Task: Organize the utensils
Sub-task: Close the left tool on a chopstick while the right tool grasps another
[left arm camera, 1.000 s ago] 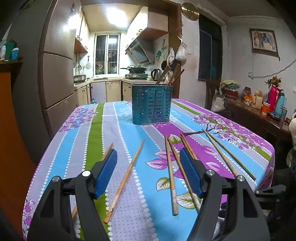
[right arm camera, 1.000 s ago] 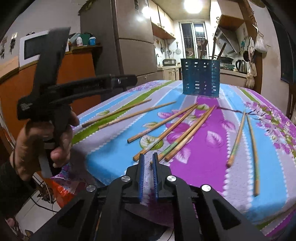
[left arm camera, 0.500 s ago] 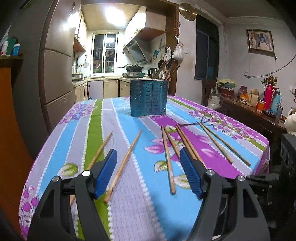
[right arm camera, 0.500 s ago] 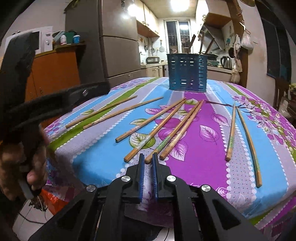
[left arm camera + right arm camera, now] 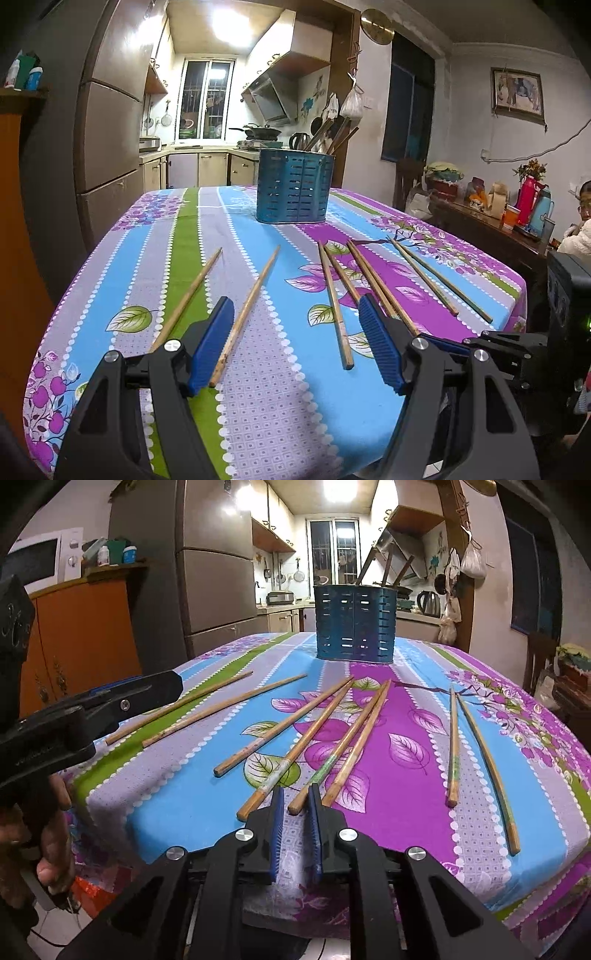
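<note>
Eight chopsticks (image 5: 288,725) are scattered on the tablecloth (image 5: 406,786) before the blue holder (image 5: 355,623) (utensils inside). The left gripper (image 5: 295,336) is held wide, empty; the right gripper (image 5: 295,805) is opening, nothing between.

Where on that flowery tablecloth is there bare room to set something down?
Free: the far left corner beside the blue holder, and the near strip between the two left chopsticks and the middle bunch. Crowded: the purple middle, where four chopsticks lie close together.
</note>
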A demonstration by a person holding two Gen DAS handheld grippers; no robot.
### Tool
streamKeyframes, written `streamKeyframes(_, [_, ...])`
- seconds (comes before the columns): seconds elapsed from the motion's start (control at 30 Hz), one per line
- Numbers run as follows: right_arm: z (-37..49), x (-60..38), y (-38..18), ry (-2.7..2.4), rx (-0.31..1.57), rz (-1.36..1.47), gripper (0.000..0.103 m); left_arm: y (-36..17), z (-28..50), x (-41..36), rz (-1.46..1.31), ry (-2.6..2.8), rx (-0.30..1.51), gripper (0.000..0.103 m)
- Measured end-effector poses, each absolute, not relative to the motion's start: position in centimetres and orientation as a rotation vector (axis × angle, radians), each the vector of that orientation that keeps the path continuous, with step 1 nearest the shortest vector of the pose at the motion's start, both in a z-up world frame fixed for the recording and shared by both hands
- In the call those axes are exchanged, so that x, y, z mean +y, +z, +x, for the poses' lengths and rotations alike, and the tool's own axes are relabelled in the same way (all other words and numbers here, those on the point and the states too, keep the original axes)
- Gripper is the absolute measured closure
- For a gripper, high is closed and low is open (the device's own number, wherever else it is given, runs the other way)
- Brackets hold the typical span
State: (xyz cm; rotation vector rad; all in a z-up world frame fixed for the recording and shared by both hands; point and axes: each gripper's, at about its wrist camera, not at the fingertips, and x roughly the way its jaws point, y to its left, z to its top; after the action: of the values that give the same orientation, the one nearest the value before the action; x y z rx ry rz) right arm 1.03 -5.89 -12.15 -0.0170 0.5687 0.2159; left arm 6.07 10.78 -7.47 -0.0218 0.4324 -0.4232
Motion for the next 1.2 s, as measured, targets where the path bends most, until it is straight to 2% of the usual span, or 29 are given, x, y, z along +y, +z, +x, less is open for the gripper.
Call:
streamKeyframes(0.37, [0.8, -6.1, -12.2, 0.211, 0.578, 0.019, 0.091, -8.0, 6.0, 13.0, -0.007, -0.346, 0.406, 0.036])
streamKeyframes(0.6, [0.8, -6.6, -12.1, 0.217, 0.579, 0.055, 0.094, -9.4, 5.3, 14.6, 0.035, -0.359, 0.453, 0.036])
streamKeyframes(0.67, [0.7, -6.9, -11.8, 0.215, 0.570, 0.062, 0.094, -10.0, 5.4, 14.2, 0.053, -0.380, 0.482, 0.048])
streamKeyframes(0.73, [0.5, -7.1, -11.5, 0.213, 0.560, 0.067, 0.094, -10.7, 5.7, 13.7, 0.073, -0.394, 0.513, 0.066])
streamKeyframes(0.87, [0.1, -7.7, -10.7, 0.203, 0.534, 0.057, 0.095, -11.3, 6.7, 13.4, 0.085, -0.370, 0.536, 0.073])
streamKeyframes(1.13, [-1.6, -7.7, -8.7, 0.218, 0.434, 0.005, 0.095, -11.6, 6.9, 13.4, 0.101, -0.329, 0.517, 0.073])
streamKeyframes(1.17, [-1.7, -7.6, -8.6, 0.219, 0.425, -0.002, 0.095, -11.7, 6.8, 13.3, 0.100, -0.335, 0.513, 0.077])
streamKeyframes(1.2, [-1.8, -7.5, -8.4, 0.222, 0.414, -0.014, 0.095, -11.7, 6.7, 13.2, 0.101, -0.335, 0.507, 0.095])
